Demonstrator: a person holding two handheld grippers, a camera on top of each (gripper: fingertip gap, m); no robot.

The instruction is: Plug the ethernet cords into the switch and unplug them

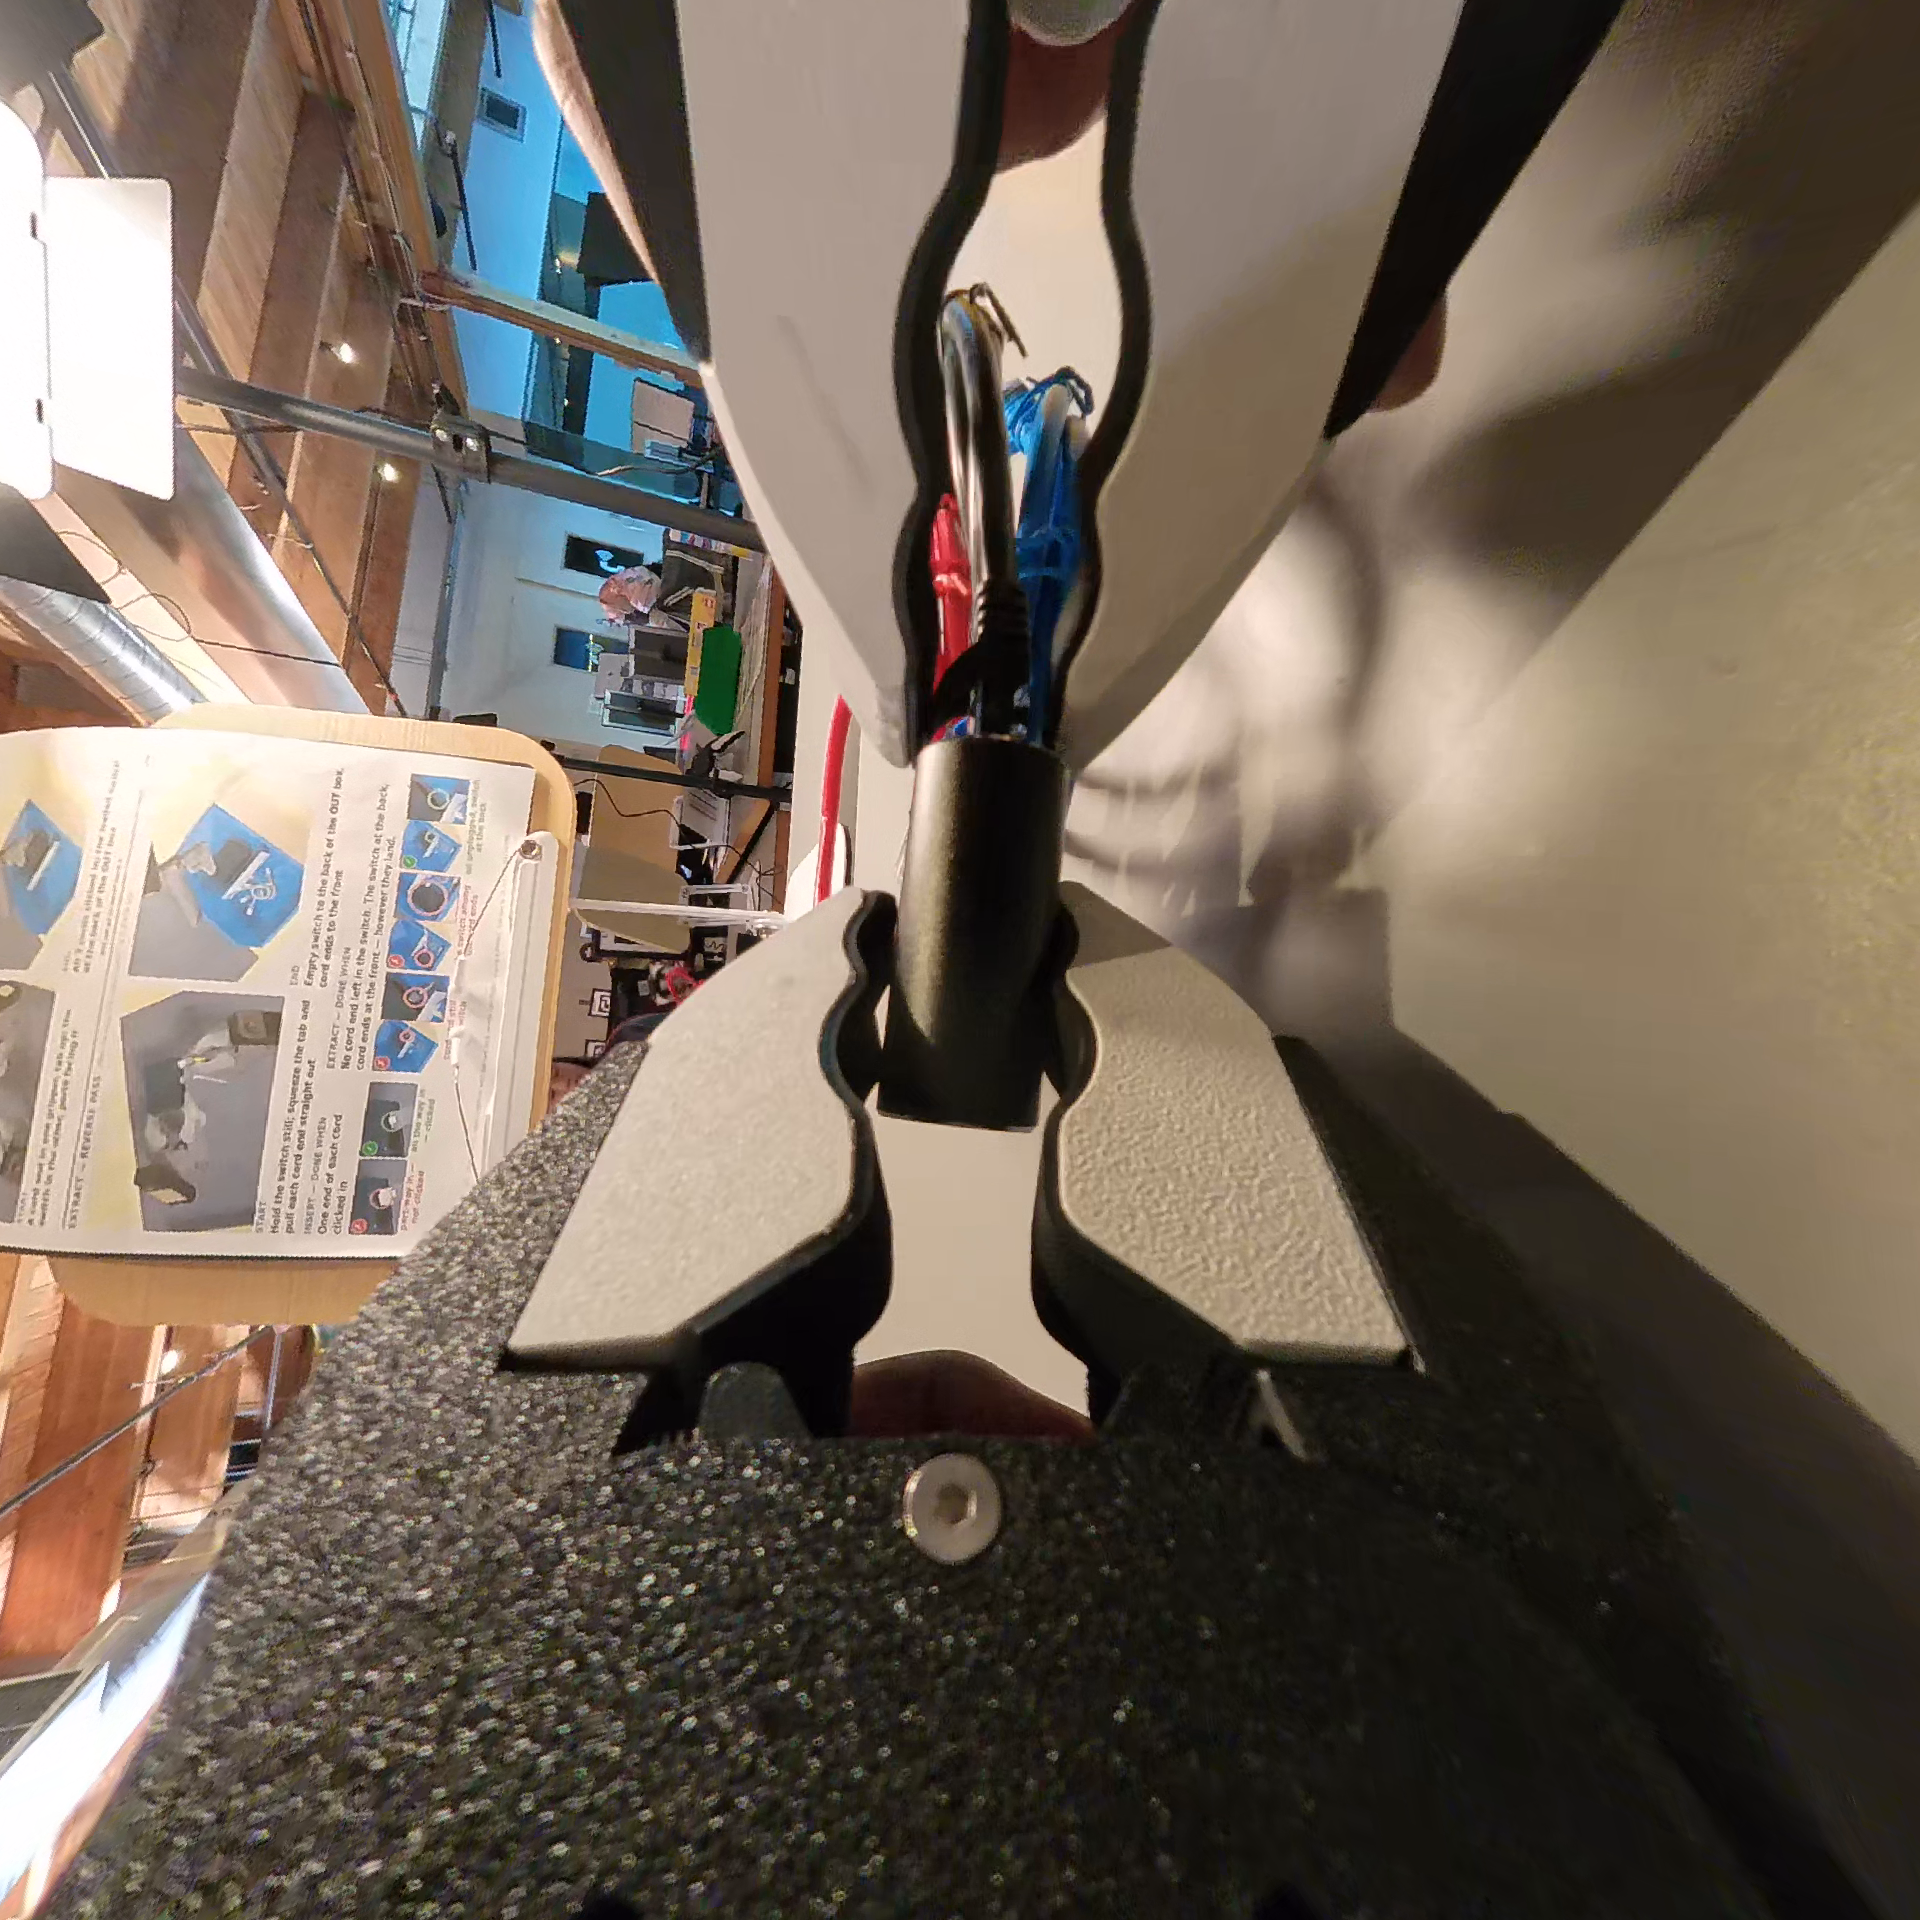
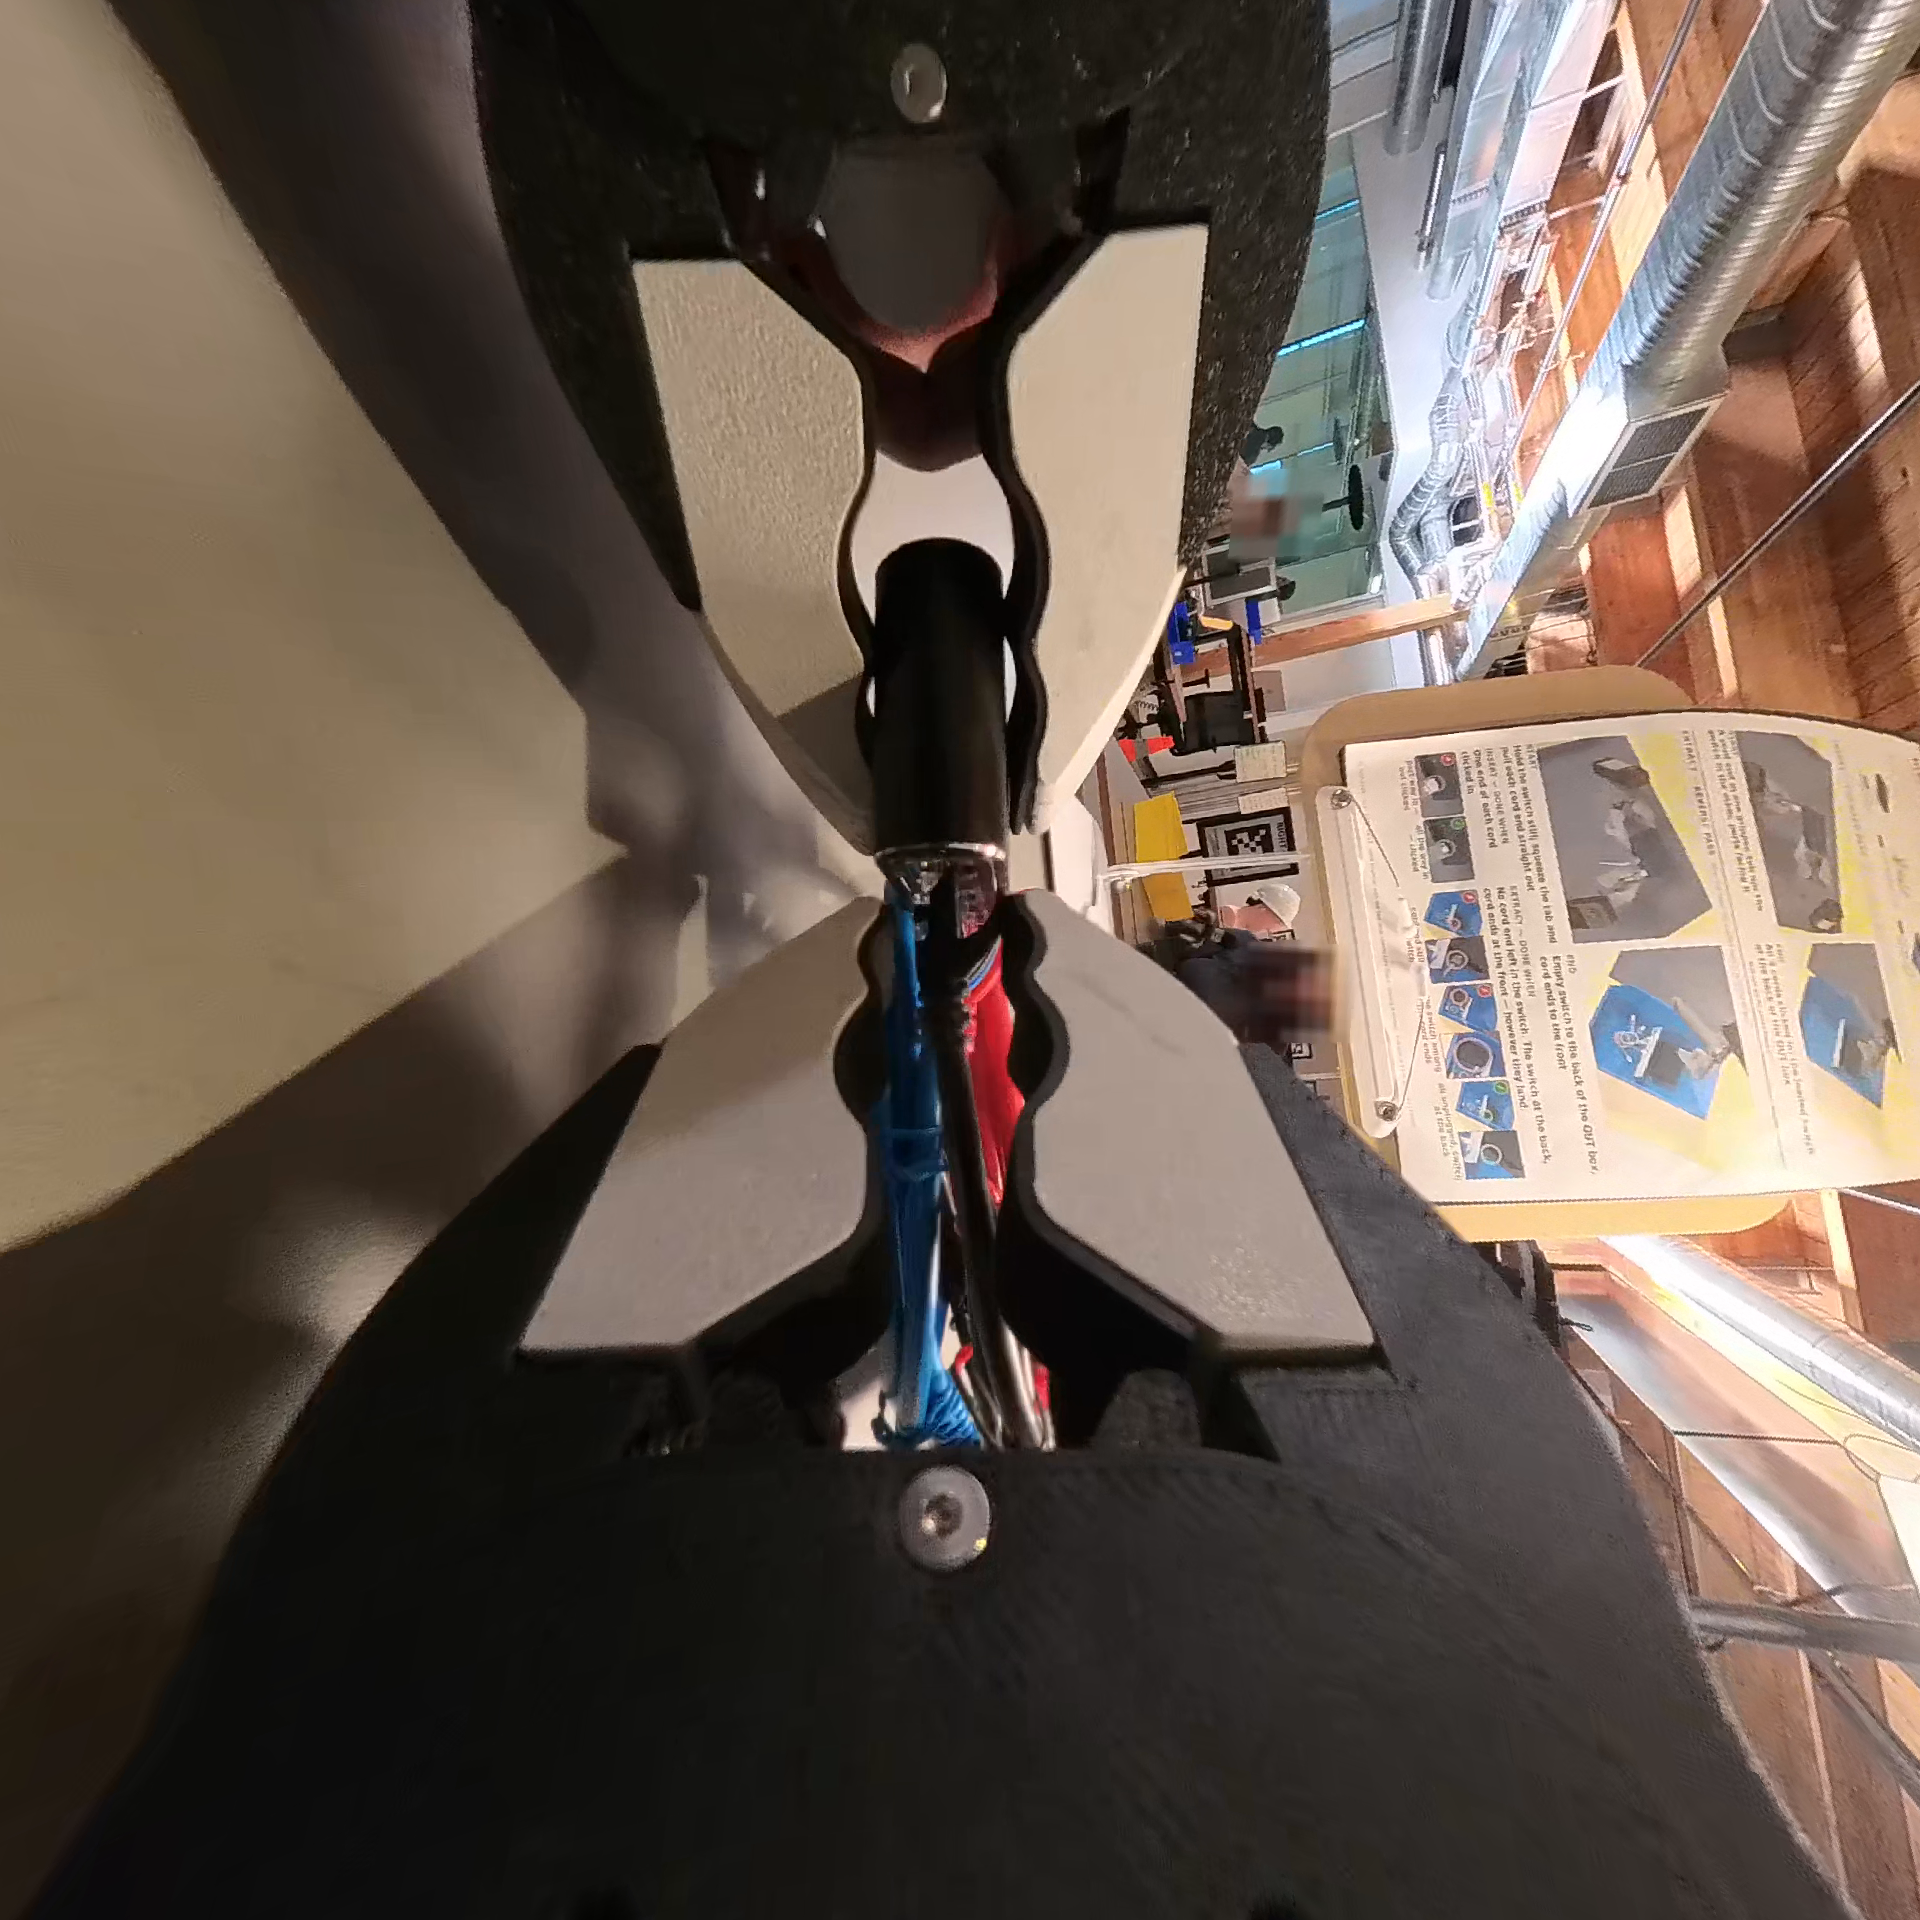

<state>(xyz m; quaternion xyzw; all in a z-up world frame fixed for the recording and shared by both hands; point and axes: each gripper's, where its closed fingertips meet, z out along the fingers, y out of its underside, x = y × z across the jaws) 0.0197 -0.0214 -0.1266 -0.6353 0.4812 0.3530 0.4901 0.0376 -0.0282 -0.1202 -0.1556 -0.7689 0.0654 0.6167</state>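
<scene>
A black switch (image 1: 977,997) is seen edge-on, held in the air. My left gripper (image 1: 971,914) is shut on its near end. Red (image 1: 945,582), black (image 1: 997,582) and blue (image 1: 1044,540) ethernet cords run out of its far end. My right gripper (image 1: 987,727) faces it from the other side, fingertips close to the switch's port edge. In the right wrist view my right gripper (image 2: 948,925) is closed around the blue (image 2: 904,1091), black (image 2: 961,1091) and red (image 2: 1003,1081) cords. The left gripper (image 2: 943,821) holds the switch (image 2: 940,675) beyond. The ports are hidden.
Both views are turned sideways. A printed instruction sheet on a wooden board (image 1: 260,987) stands to one side and also shows in the right wrist view (image 2: 1558,935). A pale surface (image 1: 1610,779) lies on the other side. Silver ducts (image 2: 1714,239) and workshop benches are far behind. Only a small space, under 4 cm, lies between the two pairs of fingers.
</scene>
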